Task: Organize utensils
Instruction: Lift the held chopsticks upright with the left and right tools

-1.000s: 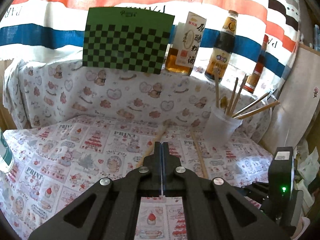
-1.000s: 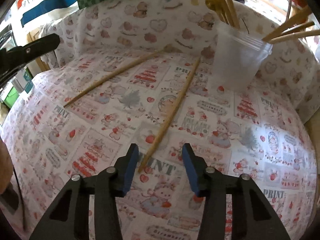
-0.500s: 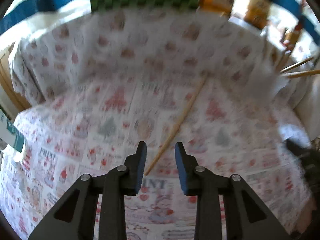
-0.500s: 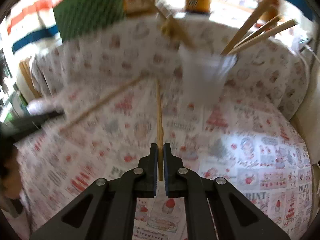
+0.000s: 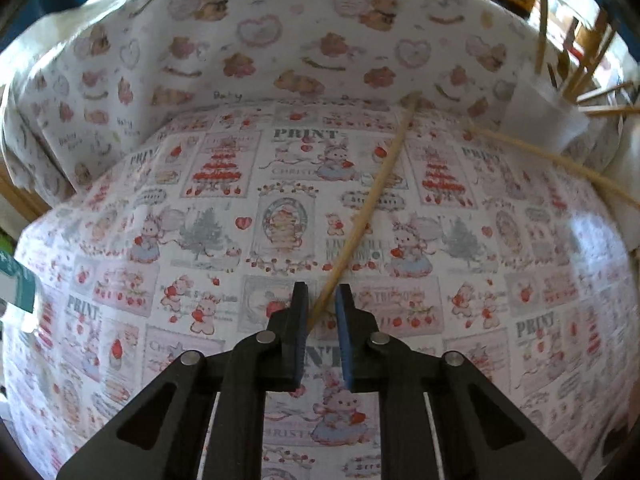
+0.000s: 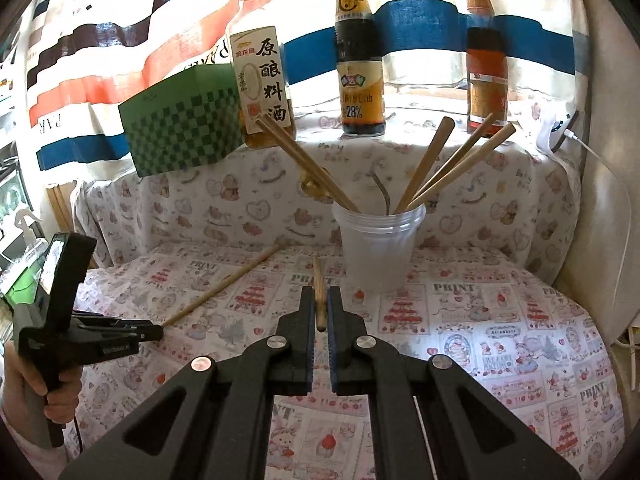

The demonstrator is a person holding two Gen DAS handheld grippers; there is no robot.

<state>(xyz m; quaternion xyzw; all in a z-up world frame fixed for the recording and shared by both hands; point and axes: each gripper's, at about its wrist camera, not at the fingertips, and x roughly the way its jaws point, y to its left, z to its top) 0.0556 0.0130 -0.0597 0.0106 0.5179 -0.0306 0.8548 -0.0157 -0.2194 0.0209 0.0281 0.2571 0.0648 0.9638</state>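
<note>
Printed cloth with strawberries, bunnies and the word PRINT covers the table (image 6: 500,320) I am working over, and a second cloth with bears and hearts drapes the raised ledge behind it. On that ledge I see a green checkered box (image 6: 184,128), a bottle with a white label (image 6: 262,76), a dark sauce bottle (image 6: 359,64) and a red-brown bottle (image 6: 486,68), all standing upright against a striped red, white and blue backdrop. A clear plastic cup (image 6: 378,246) stands on the table near the ledge, with several wooden chopsticks (image 6: 430,164) leaning out of it in different directions. My right gripper (image 6: 320,308) is pinched nearly closed on one wooden chopstick (image 6: 319,292), which sticks forward from between the blue pads toward the cup, its far end just short of the cup's base. My left gripper (image 5: 322,312) sits low over the cloth with its jaws narrowly parted, and the near tip of a second chopstick (image 5: 376,192) lies between them; I cannot tell from its own view whether the pads are touching the wood. That stick runs diagonally away across the table toward the ledge. From the right view I can see the left gripper (image 6: 154,331) at the end of the same chopstick (image 6: 224,288), with the person's hand (image 6: 44,384) wrapped around its handle.
</note>
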